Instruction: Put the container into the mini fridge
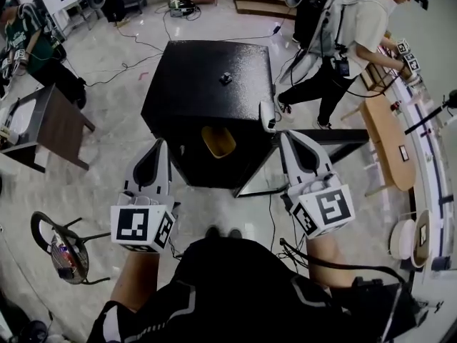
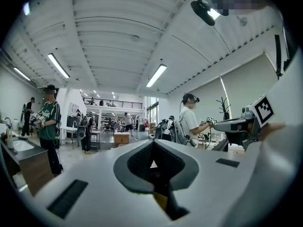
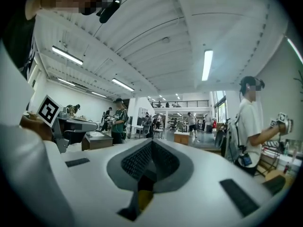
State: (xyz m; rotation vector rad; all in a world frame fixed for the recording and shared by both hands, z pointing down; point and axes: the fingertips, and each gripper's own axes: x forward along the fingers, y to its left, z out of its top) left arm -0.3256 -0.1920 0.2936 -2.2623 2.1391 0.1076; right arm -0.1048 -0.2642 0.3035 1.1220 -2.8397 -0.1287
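Two empty tongs, left gripper [image 1: 158, 143] and right gripper [image 1: 286, 135], jaws pressed together, point at the open fridge [image 1: 207, 77] holding a yellow container [image 1: 218, 141].

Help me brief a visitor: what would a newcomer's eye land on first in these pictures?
The black mini fridge sits in the middle of the head view, its door swung open to the right and a yellow container sitting inside. In front of it, the left gripper and right gripper are held up side by side, both shut and empty.
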